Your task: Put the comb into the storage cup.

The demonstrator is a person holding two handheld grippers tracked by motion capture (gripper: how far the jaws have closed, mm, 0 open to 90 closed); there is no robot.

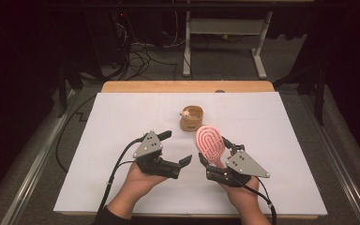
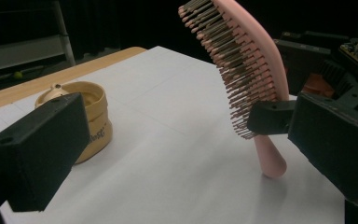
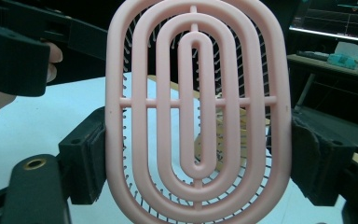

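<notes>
Nearest you, your right gripper [image 1: 214,157] is clamped on the pink hairbrush [image 1: 209,140]. In the right gripper view its two jaws press the brush head [image 3: 196,112] from either side, the vented back faces the camera, and the bristles point away. From the left gripper view the brush stands nearly upright, with its handle [image 2: 271,158] pointing down and its tip at or just above the white sheet [image 2: 168,154]; whether it touches I cannot tell.

Your left gripper [image 1: 178,147] sits just beside the right one, with its jaws spread wide and nothing between them. They face the bristle side of the brush without touching it.

So, as I judge it, the pick-up is done: you have the brush firmly and it is raised on end. What remains seems to be either handing it to the free gripper or carrying it on to where it belongs; neither has begun.

Beyond both grippers, ahead and slightly toward your left one, stands the small round wooden container [image 1: 191,118], well apart from the brush, with a little knob at its rim.

Count: one hairbrush, one container, two grippers, one white sheet on the wooden table [image 1: 187,86].
</notes>
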